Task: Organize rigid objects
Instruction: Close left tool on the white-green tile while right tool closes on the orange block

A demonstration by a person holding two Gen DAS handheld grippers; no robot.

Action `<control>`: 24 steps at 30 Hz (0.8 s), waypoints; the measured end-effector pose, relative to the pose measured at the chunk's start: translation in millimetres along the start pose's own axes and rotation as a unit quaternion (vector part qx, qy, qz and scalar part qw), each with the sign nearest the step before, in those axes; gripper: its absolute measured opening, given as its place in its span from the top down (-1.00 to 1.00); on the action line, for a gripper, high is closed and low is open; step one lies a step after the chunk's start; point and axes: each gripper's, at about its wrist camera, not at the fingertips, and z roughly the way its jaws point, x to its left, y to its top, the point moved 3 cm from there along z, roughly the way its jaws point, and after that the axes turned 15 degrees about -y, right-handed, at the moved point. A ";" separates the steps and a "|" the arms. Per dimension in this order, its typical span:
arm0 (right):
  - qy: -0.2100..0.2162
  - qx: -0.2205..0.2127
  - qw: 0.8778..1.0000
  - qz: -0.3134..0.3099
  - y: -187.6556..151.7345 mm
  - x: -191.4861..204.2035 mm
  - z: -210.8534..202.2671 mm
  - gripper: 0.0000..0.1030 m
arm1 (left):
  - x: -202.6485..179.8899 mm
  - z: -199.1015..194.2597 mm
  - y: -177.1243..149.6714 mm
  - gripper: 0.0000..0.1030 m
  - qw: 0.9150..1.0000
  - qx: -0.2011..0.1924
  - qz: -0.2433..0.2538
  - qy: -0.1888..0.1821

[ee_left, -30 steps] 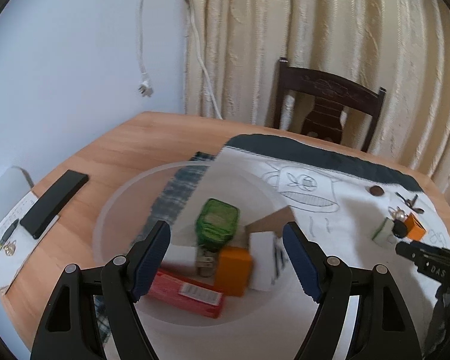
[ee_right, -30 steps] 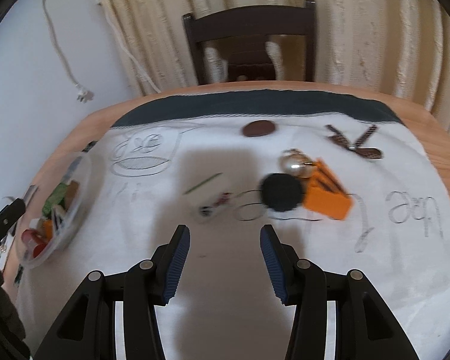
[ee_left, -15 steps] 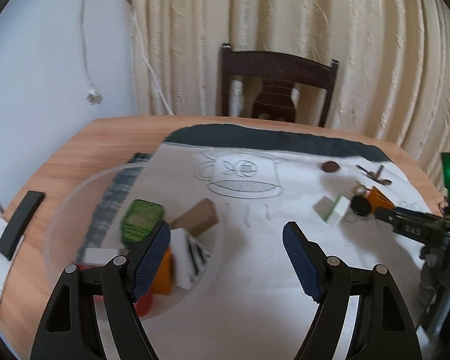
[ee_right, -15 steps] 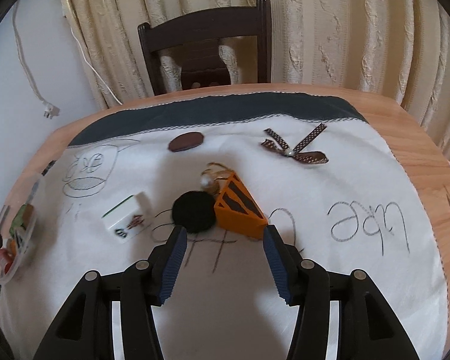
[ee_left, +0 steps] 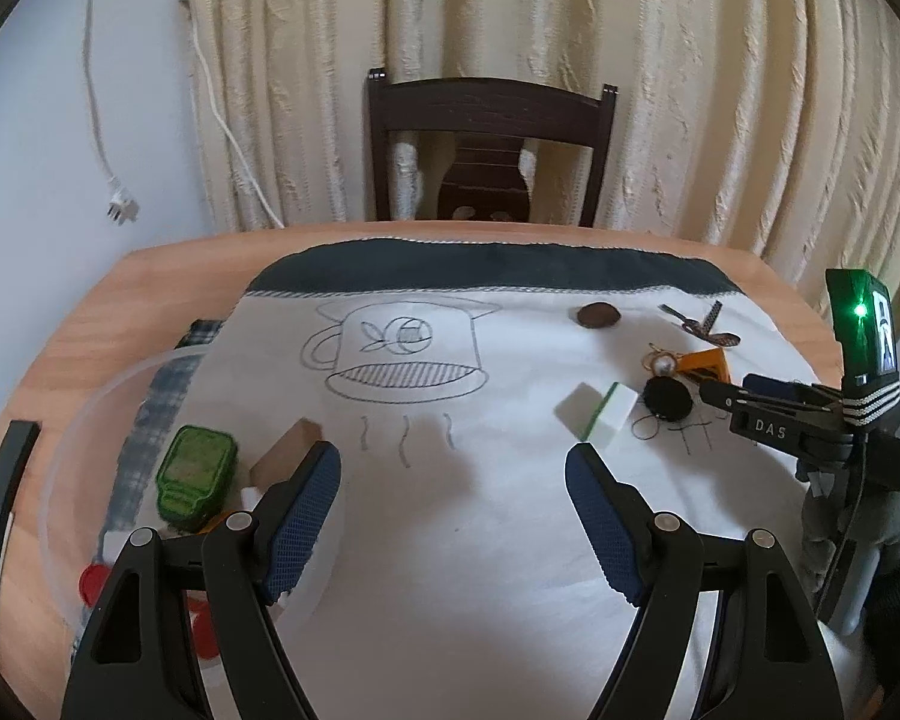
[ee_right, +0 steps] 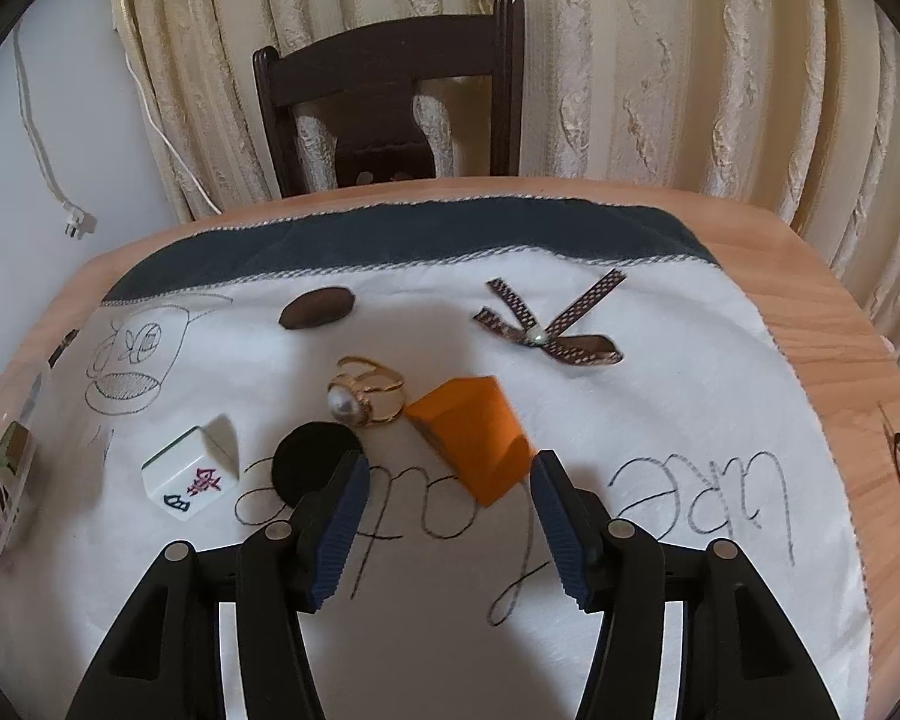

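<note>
One label, "DAS", reads on the right gripper [ee_left: 774, 414], jaws apart.

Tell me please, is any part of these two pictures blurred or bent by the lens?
Left wrist view: mostly sharp; the dark wooden chair is slightly soft, and the round table's wooden edge bows from fisheye. Right wrist view: the orange wedge-shaped block looks smeared, while the white mahjong tile reads clearly.

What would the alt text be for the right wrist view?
The open right gripper hovers just short of an orange block on a white cloth, with a pearl ring, black disc and mahjong tile to its left.
</note>
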 end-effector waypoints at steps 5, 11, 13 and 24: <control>-0.008 -0.006 1.000 -0.004 7.0 -7.3 5.2 -0.15 | -9.7 15.7 5.2 -0.52 1.000 0.011 0.007 -0.007; -0.003 0.014 1.000 -0.012 13.7 -6.9 26.4 -0.16 | -18.1 33.0 7.8 -0.52 1.000 0.026 0.010 -0.014; 0.003 0.018 1.000 -0.017 14.6 -5.5 29.7 -0.16 | -19.8 38.0 8.2 -0.52 0.999 0.032 0.009 -0.015; -0.003 0.015 0.997 -0.078 20.2 6.8 36.5 -0.16 | -34.2 76.1 13.2 -0.52 0.997 0.075 0.015 -0.021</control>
